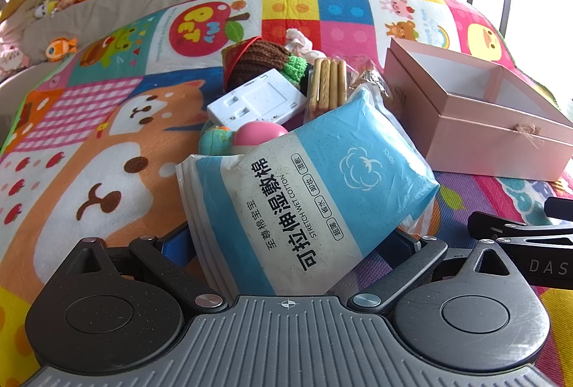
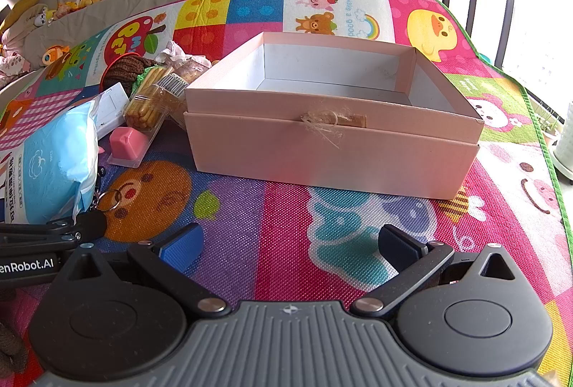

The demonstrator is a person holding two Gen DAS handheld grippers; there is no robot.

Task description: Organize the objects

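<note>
Your left gripper (image 1: pixel 286 243) stands with jaws wide around the near end of the wet-cotton pack (image 1: pixel 304 186), not yet pressing it; the pack's long axis runs from the jaws toward one o'clock. Your right gripper (image 2: pixel 290 243), jaws wide and empty over the play mat (image 2: pixel 258 208), faces the open pink box (image 2: pixel 333 143) at twelve o'clock. The left is nearer the pack.

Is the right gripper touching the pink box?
Apart. The right wrist view shows the right gripper open over bare mat, with a clear strip of mat before the pink box.
</note>
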